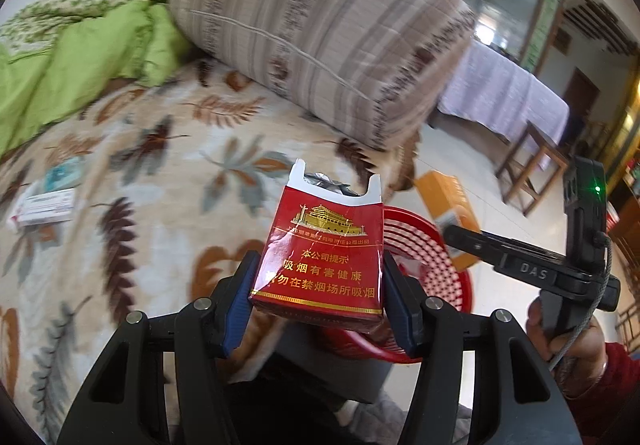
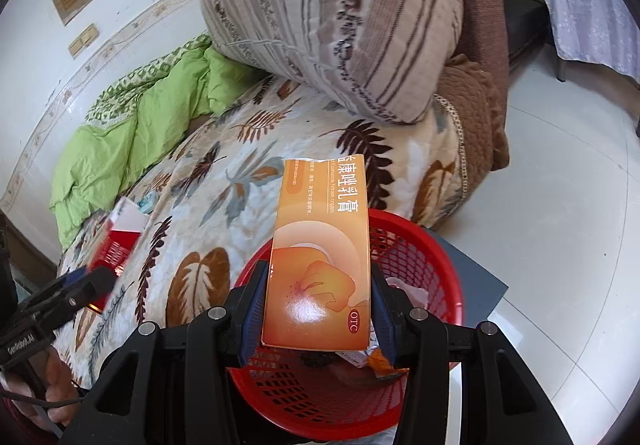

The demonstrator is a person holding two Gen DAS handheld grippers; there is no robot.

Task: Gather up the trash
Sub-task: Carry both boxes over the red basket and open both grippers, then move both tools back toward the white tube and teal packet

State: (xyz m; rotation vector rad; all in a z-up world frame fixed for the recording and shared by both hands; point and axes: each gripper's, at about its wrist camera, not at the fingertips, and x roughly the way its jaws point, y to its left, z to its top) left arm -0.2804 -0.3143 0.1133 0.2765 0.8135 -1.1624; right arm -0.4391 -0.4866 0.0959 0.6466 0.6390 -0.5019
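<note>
My left gripper (image 1: 318, 293) is shut on a red cigarette pack (image 1: 320, 257) with a torn-open top, held just left of the red mesh basket (image 1: 432, 257) at the bed's edge. My right gripper (image 2: 316, 309) is shut on a long orange medicine box (image 2: 320, 257), held over the red mesh basket (image 2: 424, 257), which holds some wrappers. In the left wrist view the orange medicine box (image 1: 448, 205) and the right gripper's body show at the right. The right wrist view catches the red cigarette pack (image 2: 116, 245) at the left.
A leaf-patterned blanket (image 1: 160, 173) covers the bed, with a small white box (image 1: 44, 207) and a teal item (image 1: 64, 173) lying on it. A striped rolled quilt (image 1: 320, 33) and green bedding (image 1: 80, 61) lie behind. White tiled floor (image 2: 560, 205) and a wooden stool (image 1: 532, 165) are to the right.
</note>
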